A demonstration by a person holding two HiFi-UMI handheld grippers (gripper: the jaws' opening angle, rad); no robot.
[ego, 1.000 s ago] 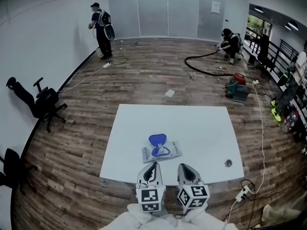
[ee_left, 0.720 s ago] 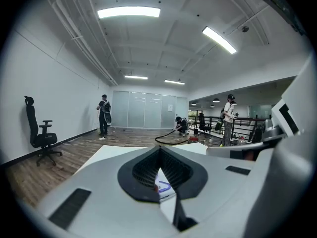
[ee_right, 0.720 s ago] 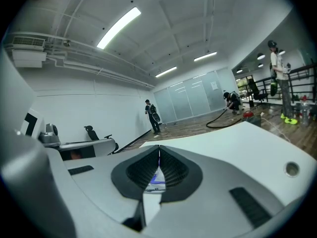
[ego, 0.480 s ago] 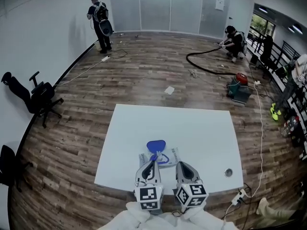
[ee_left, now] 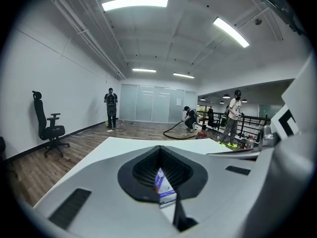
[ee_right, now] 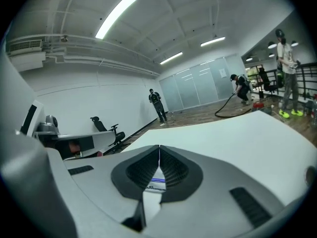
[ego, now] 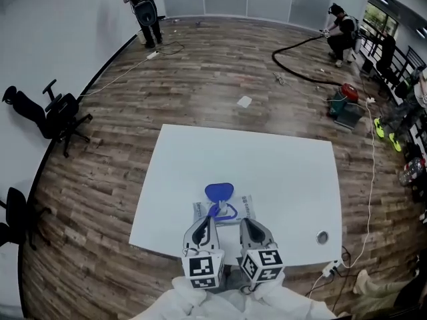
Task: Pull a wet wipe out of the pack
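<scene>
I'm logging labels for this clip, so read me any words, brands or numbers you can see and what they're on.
Nothing legible.
Wet wipe pack: print on its top, too small and blurred to read.
Marker cubes on the grippers: black-and-white square patterns, no words.
Sheet on the far wall: too small to read.

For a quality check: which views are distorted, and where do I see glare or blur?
Head view: wide-angle bending curves the edges of the white rectangular table and the brown wooden floor; light is even. Left gripper view: black corners; the long ceiling lamp is blown out; near grey jaws soft. Right gripper view: same corners; the white-and-blue wet wipe pack is small, blurred.
</scene>
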